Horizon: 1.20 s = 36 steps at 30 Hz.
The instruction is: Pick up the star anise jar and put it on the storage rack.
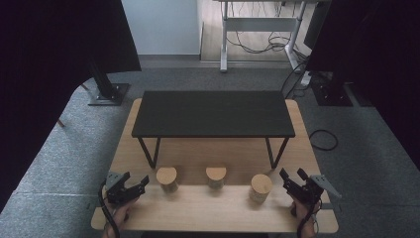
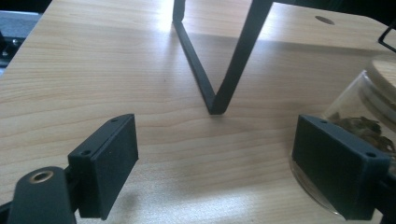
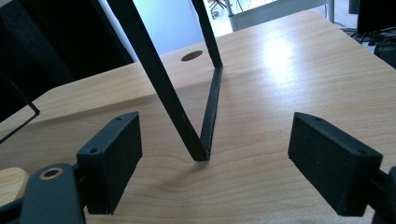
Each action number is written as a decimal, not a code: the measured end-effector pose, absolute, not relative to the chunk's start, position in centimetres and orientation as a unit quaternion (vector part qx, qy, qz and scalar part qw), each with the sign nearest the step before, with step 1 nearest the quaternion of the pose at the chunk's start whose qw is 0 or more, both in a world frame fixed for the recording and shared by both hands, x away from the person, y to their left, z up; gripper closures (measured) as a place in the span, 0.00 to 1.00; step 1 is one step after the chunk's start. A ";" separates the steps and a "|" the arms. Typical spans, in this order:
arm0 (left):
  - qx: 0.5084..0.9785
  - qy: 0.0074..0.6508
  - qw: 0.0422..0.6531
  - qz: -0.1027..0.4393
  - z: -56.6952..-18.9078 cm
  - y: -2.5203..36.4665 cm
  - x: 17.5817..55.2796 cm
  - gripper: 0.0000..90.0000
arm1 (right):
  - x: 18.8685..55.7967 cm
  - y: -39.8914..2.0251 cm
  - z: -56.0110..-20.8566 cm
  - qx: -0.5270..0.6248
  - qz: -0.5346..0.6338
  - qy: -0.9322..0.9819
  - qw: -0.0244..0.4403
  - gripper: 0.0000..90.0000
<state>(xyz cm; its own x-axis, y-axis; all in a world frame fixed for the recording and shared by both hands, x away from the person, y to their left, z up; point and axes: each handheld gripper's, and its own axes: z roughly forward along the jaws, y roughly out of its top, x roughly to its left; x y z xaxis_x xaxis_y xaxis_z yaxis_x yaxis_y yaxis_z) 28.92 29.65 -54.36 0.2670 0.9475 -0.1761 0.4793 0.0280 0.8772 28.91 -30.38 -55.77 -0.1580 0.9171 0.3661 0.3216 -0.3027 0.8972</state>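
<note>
Nothing is lifted yet: three jars (image 1: 216, 176) stand along the worktop's (image 1: 208, 214) near edge. Left tool (image 1: 133, 187) and right tool (image 1: 292, 179) both gape, empty, beside the end jars.

a lab or recording studio: black curtains (image 1: 44, 59) hang around a grey carpet floor (image 1: 64, 148), stand bases (image 1: 106, 94) flank the light wooden table (image 1: 198, 210), and loose cables (image 1: 257, 44) trail under a height-adjustable desk (image 1: 260, 25).

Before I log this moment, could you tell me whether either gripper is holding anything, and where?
Nothing is held: the left gripper and right gripper both stand open over bare table, beside the jars.
</note>
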 end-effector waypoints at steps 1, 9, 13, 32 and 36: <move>0.654 0.544 0.459 0.255 -54.2 29.6 28.8 0.15 | 28.9 -30.4 -55.8 0.590 0.551 0.525 0.269 0.19; 0.668 0.523 0.465 0.254 -53.5 29.5 27.2 0.15 | 28.9 -30.5 -55.8 0.592 0.555 0.521 0.265 0.19; 0.674 0.513 0.471 0.247 -53.2 29.6 26.6 0.15 | 28.9 -30.6 -55.8 0.592 0.557 0.520 0.263 0.19; 0.726 0.455 0.461 0.231 -53.4 26.3 25.4 0.14 | 28.9 -30.9 -55.9 0.592 0.567 0.513 0.255 0.18; 0.730 0.450 0.461 0.229 -53.4 25.8 25.4 0.13 | 28.9 -31.1 -56.0 0.597 0.570 0.505 0.252 0.18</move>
